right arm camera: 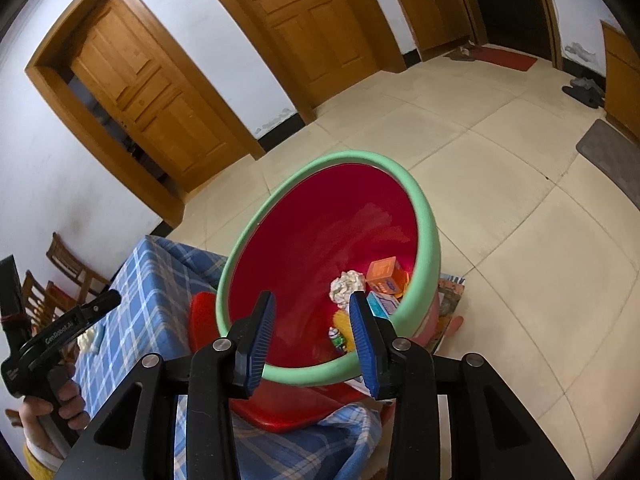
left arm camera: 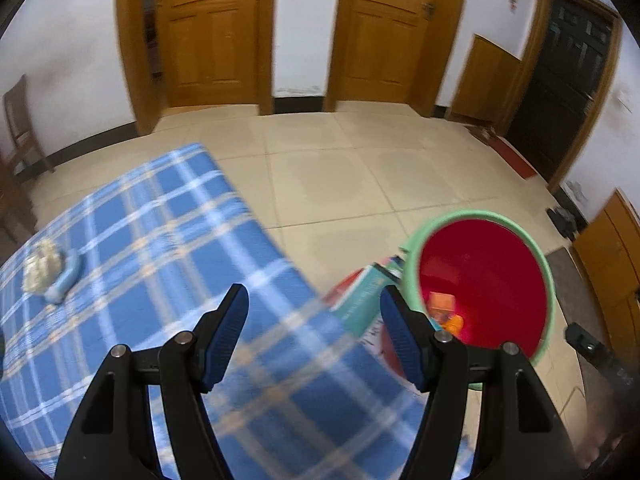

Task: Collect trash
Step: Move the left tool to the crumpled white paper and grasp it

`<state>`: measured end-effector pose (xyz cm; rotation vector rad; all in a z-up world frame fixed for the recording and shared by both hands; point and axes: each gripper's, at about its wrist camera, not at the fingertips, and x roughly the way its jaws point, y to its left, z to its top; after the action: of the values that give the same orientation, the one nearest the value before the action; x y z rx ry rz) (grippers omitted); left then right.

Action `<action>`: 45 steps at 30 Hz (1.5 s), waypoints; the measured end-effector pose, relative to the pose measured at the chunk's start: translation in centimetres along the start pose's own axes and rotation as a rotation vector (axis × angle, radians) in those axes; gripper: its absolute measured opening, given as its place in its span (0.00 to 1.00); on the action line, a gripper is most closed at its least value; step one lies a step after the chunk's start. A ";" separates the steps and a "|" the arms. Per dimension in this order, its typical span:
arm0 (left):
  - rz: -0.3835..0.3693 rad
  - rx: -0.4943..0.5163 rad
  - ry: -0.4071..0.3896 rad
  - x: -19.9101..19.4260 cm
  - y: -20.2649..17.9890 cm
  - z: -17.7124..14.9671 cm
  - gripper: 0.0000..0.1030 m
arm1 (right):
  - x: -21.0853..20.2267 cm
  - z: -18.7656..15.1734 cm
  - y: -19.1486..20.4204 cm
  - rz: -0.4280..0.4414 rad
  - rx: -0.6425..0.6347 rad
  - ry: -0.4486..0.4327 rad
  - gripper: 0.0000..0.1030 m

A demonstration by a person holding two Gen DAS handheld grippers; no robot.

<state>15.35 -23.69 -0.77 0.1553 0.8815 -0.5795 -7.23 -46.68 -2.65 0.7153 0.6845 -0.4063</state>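
A red bin with a green rim (right arm camera: 424, 216) stands beside the blue plaid table (right arm camera: 140, 292); it also shows in the left wrist view (left arm camera: 550, 276). Inside lie a crumpled paper ball (right arm camera: 347, 285), an orange box (right arm camera: 385, 275) and other small wrappers. My right gripper (right arm camera: 314, 338) is open and empty above the bin's near rim. My left gripper (left arm camera: 314, 330) is open and empty over the table's edge. On the table (left arm camera: 160, 264) a crumpled white paper (left arm camera: 40, 266) lies against a light blue object (left arm camera: 66, 278), far left of the left gripper.
A red stool (right arm camera: 280, 412) sits under the bin's near side. Printed paper lies by the bin (left arm camera: 362, 300). Wooden doors (left arm camera: 208, 28) line the far wall. Wooden chairs (right arm camera: 68, 268) stand beyond the table. Tiled floor (right arm camera: 520, 240) spreads to the right.
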 end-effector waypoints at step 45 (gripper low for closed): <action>0.282 -0.410 -0.010 2.0 28.5 -1.7 0.51 | -0.7 -0.3 8.5 -0.111 -0.111 -0.006 0.38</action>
<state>30.47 -0.11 -6.39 -0.0947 0.9319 -0.1301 -3.11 -40.46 1.56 0.5725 0.7373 -0.4687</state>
